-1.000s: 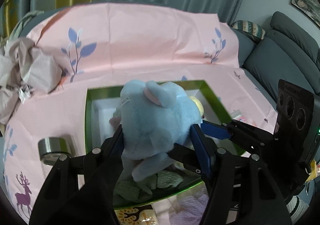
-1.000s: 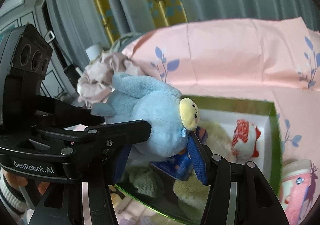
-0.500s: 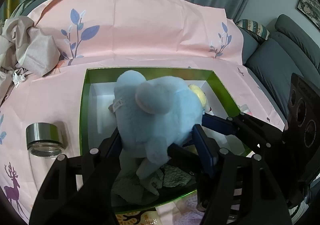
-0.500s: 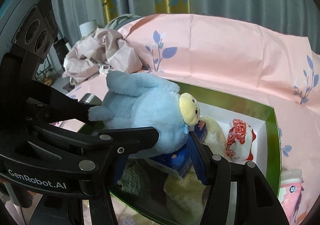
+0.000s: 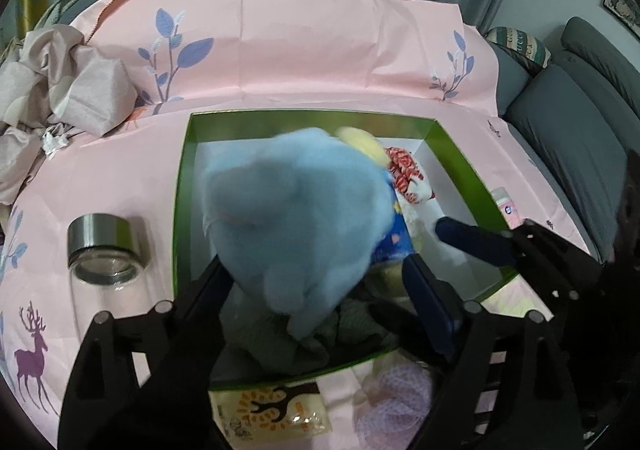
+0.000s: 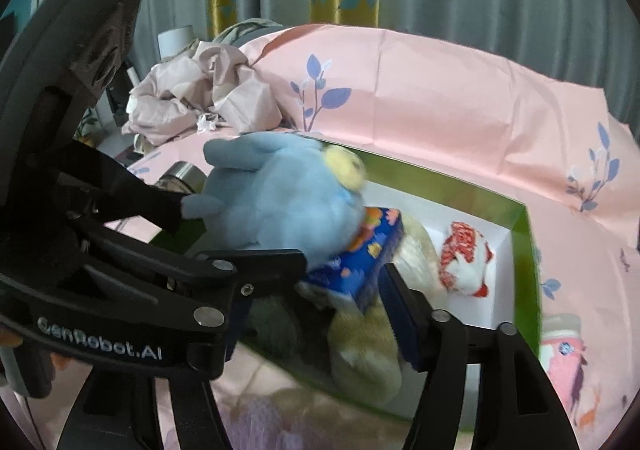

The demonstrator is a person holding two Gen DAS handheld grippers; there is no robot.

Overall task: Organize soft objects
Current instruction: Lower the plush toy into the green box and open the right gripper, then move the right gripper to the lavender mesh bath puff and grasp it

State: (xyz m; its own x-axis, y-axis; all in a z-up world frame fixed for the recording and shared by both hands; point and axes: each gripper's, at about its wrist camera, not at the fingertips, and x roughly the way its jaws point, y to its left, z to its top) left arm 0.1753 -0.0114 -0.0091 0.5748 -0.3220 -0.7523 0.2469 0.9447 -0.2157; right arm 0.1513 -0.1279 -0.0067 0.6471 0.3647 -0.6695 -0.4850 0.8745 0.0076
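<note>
A light blue plush toy [image 5: 296, 218] with a yellow face [image 6: 344, 168] is blurred over the green box [image 5: 182, 210]. It leans on a dark blue patterned carton [image 6: 364, 250] inside. My left gripper [image 5: 316, 278] straddles the plush's lower end with its jaws opening; the right pad stands clear of the fur. My right gripper [image 6: 344, 270] is also opening, one finger under the plush and the other beside the carton. The pads do not press on it. A right finger [image 5: 472, 242] shows in the left wrist view.
The box [image 6: 528, 250] also holds a red-and-white plush [image 5: 408, 174], a cream plush [image 6: 360, 354] and grey-green cloth [image 5: 280, 338]. A steel-lidded glass jar [image 5: 104, 250] stands left of it, crumpled fabric [image 5: 60, 98] beyond. A pink bottle [image 6: 564, 350] lies right; a snack packet [image 5: 272, 410] lies in front.
Both pairs of jaws have widened and the blue plush has slipped from their grip, tipping toward the box. The red-and-white plush is now uncovered in the left wrist view.
</note>
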